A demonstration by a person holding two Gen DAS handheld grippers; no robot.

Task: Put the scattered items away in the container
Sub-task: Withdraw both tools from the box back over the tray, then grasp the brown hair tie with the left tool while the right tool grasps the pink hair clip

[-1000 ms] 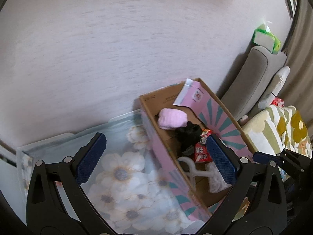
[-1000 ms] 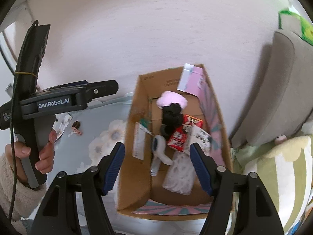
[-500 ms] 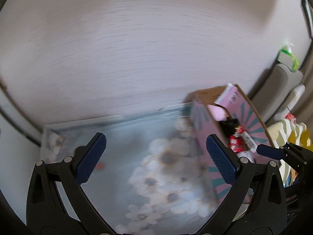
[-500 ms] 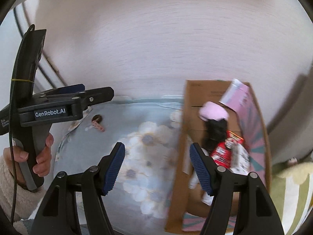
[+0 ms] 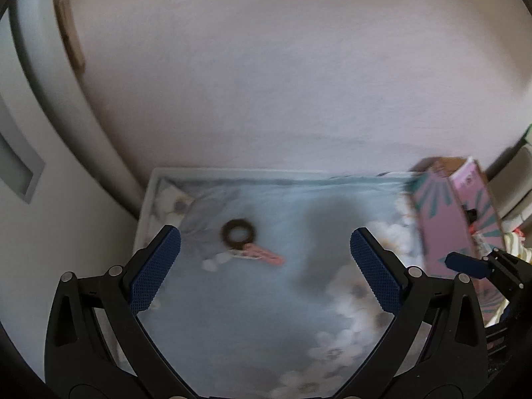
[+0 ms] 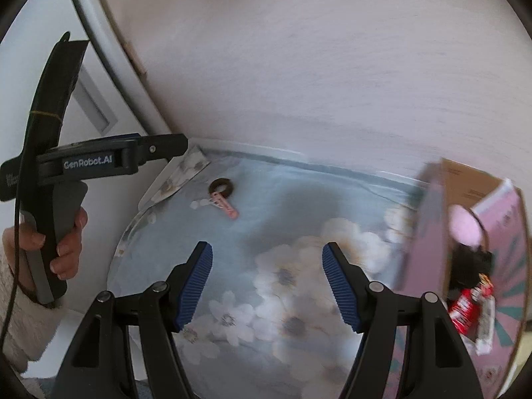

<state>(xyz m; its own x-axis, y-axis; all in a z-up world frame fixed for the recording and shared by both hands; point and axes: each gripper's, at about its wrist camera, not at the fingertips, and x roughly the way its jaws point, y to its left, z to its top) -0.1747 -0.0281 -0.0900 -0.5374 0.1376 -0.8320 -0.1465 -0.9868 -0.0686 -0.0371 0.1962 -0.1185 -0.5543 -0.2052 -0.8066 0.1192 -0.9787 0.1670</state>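
Observation:
A dark brown ring-shaped hair tie lies on the pale blue floral cloth, with a pink hair clip touching it. My left gripper hangs open above the cloth, the two items just ahead between its fingers. My right gripper is open and holds nothing, nearer than the items. The cardboard box with pink patterned sides stands at the right, holding a pink puff, a black item and snack packets.
A pale wall runs behind the cloth. A white door frame stands at the left. A hand holds the left gripper's handle at the left of the right wrist view.
Both grippers have swung left, away from the box. The hair tie and clip have come into the left wrist view; the box has slid to the right edge.

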